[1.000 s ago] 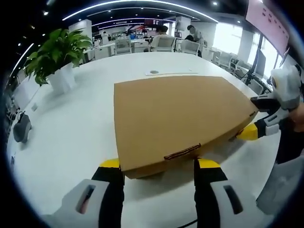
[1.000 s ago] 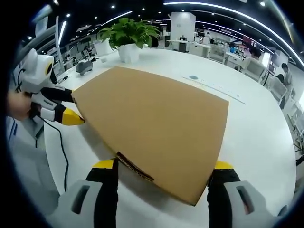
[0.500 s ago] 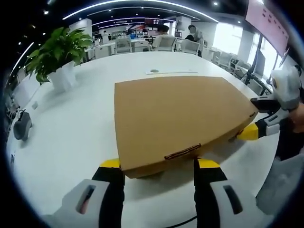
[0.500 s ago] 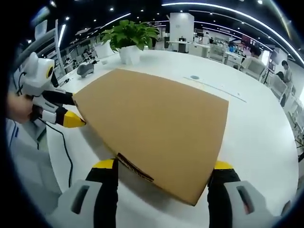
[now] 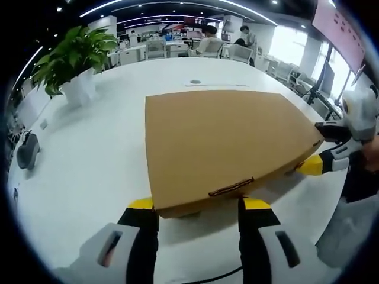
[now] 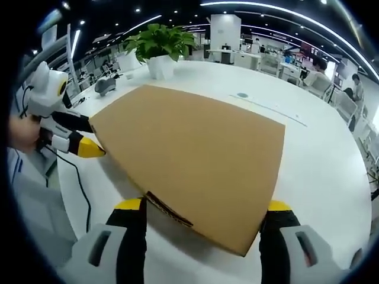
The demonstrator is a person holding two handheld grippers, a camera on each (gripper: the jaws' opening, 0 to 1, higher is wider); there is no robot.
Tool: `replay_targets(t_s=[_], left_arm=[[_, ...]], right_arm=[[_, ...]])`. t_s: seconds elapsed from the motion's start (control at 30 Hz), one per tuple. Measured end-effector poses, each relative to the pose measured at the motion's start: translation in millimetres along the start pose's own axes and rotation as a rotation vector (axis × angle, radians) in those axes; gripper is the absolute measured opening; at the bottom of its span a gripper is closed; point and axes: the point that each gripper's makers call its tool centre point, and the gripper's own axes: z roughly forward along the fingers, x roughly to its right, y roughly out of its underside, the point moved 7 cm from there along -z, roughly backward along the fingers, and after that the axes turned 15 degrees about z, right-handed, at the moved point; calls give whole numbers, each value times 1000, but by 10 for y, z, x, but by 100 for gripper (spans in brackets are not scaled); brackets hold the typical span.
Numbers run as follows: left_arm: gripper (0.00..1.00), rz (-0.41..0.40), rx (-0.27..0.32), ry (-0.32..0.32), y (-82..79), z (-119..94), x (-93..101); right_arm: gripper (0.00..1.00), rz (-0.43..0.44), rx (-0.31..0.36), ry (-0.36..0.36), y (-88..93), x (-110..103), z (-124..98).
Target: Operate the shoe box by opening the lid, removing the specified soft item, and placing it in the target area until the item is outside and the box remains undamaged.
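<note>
Your left claw [image 5: 197, 208] and right claw [image 6: 203, 211] stand spread at opposite ends of the closed shoe box [image 5: 222, 145], which lies flat near the white tabletop's [image 5: 89, 154] edge.

Each claw [image 5: 198, 207] [image 6: 202, 208]: black fingers, yellow tips, grey-white housing.
</note>
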Motion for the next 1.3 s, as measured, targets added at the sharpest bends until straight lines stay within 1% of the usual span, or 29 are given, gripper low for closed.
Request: replay_targets(t_s=[0.1,0.2,0.23,0.27,0.3,0.33,0.37,0.43,0.5,0.6,0.7,0.77,0.8,0.9,1.0,1.03,1.07,1.13,1.17,1.2,1.23,1.3], left_arm=[[53,9,6,-5,15,-10,-3],[52,17,-1,0,23,-24,-11],[48,41,-13,4,32,-35,-29],[46,82,-29,5,45,-46,-69],[44,82,-28,7,45,-43,-72],[45,48,-26,22,33,-46,-73],[47,39,-21,25,32,-50,-65],[48,40,-28,9,44,-53,-56],[49,38,-20,6,49,-54,-52],[50,32,-9,9,49,-57,-56],[50,38,-19,13,50,-57,-56],[50,58,-30,12,55,-69,-58],[50,65,-17,13,68,-70,-47],[57,62,6,44,87,-87,-17],[63,57,32,64,91,-104,4],[65,52,43,70,90,-113,10],[66,45,51,74,86,-119,13],[69,7,58,94,81,-127,29],[69,-17,64,100,80,-144,22],[68,-25,80,97,77,-161,8],[68,-23,92,91,78,-190,-7],[72,-10,100,88,89,-220,-14]], right_arm=[[77,9,9,-7,7,-8,-11],[77,7,4,-8,8,-16,-14],[77,8,0,-10,7,-17,-17],[77,7,-3,-12,3,-19,-20],[77,7,-3,-12,3,-20,-20],[77,8,-4,-11,3,-23,-20],[77,8,-5,-9,6,-34,-22],[77,10,-4,-8,24,-63,-30],[77,12,7,-5,35,-66,-35],[78,13,9,-1,26,-63,-26],[80,19,14,0,23,-67,-22],[82,76,41,-25,12,-88,-31],[81,66,32,-14,22,-72,-50],[77,47,41,0,41,-74,-91],[78,72,43,-18,56,-83,-123],[78,80,33,-22,67,-89,-127],[78,80,34,-22,70,-90,-134],[78,72,40,-21,78,-105,-161],[78,40,53,-5,72,-99,-179],[78,22,57,7,71,-91,-191],[78,22,57,1,79,-103,-208],[79,34,52,-7,86,-113,-224]])
